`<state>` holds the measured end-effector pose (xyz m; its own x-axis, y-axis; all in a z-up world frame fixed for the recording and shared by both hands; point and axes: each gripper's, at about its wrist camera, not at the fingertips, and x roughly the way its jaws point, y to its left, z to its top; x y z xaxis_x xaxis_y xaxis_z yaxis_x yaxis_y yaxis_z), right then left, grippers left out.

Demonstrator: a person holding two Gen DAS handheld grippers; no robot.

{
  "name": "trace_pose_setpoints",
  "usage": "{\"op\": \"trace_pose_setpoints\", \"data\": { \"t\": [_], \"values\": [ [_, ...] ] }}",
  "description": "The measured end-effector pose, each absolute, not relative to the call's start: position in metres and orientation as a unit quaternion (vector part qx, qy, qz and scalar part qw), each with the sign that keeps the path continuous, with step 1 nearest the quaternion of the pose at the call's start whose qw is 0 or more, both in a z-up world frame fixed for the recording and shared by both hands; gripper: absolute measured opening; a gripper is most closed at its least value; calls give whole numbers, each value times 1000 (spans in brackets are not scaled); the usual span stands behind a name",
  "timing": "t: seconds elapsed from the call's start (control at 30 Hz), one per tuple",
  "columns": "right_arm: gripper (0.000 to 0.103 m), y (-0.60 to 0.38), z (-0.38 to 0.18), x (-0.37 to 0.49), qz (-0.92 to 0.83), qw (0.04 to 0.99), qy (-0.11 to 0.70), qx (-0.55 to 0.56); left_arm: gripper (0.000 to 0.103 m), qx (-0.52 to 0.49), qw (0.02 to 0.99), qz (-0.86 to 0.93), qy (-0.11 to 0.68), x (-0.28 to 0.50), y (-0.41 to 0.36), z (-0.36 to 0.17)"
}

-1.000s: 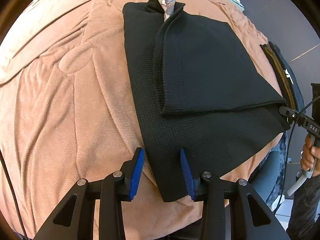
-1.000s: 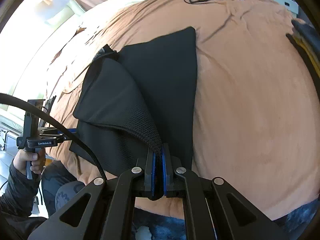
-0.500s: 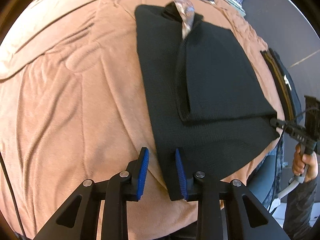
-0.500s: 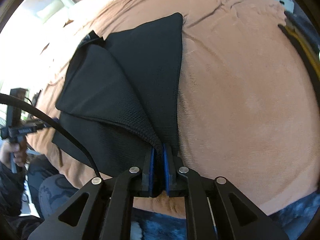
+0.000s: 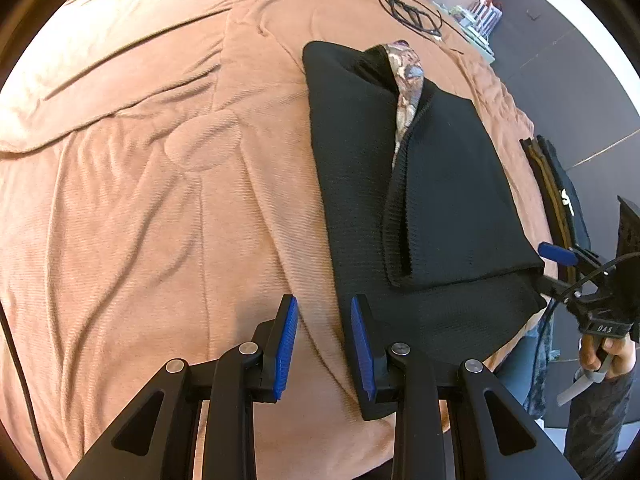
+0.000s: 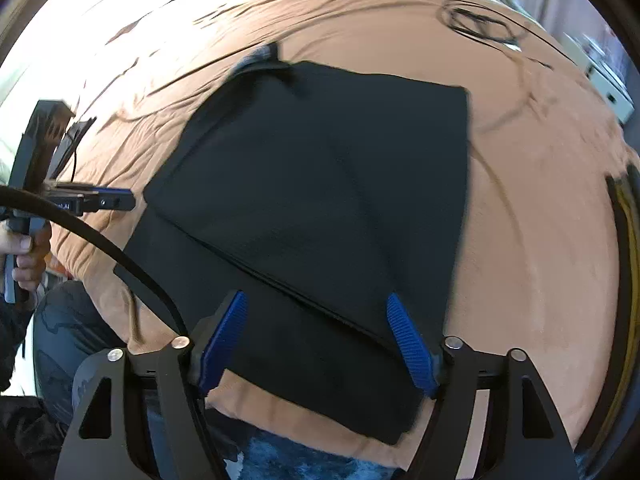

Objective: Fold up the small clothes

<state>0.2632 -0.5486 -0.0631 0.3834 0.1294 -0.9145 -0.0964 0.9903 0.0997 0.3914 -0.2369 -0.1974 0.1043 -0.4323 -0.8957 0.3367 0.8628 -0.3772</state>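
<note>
A black knit garment (image 5: 432,208) lies flat on the brown bedspread (image 5: 160,200), with its right side folded over onto the middle; a patterned lining (image 5: 406,80) shows at its far end. My left gripper (image 5: 324,340) is open, its fingers straddling the garment's near left edge, holding nothing. My right gripper (image 6: 316,344) is open wide and empty, just above the garment (image 6: 328,208) at its near edge. Each gripper shows at the side of the other's view: the right one (image 5: 560,256), the left one (image 6: 100,202).
A coiled black cable (image 5: 408,12) lies on the bedspread at the far end. A dark folded item with a yellow-brown stripe (image 5: 556,184) sits at the bed's right edge. The bed's near edge is just under both grippers. Shelves with clutter (image 5: 480,16) stand beyond.
My right gripper has let go of the folded flap and opened wide; the flap now lies flat on the garment. My left gripper has narrowed somewhat and shifted left along the garment's edge.
</note>
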Motion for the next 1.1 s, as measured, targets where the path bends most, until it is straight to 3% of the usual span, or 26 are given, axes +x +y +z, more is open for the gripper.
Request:
{"op": "trace_pose_setpoints", "data": {
  "t": [0.5,0.53,0.6,0.67,0.87,0.93,1.0,1.1],
  "values": [
    [78,-457,-70,306,145,818,544,-119,30,-78,745,-260,609,398,-194,-196],
    [74,-451,-72,307,153,815,545,-127,30,-80,745,-261,609,398,-192,-196],
    [50,-442,-80,311,163,806,551,-141,30,-83,745,-260,609,398,-189,-197],
    [41,-434,-88,315,167,798,557,-155,30,-86,744,-259,610,398,-184,-198],
    [33,-425,-112,333,162,794,562,-164,30,-90,745,-253,610,398,-179,-198],
    [24,-427,-116,338,163,797,561,-155,30,-91,746,-250,611,399,-177,-198],
    [4,-427,-112,340,164,800,557,-149,30,-92,746,-248,611,400,-176,-197],
    [1,-438,-96,341,166,815,541,-125,30,-90,748,-246,610,401,-178,-195]
  ]
}}
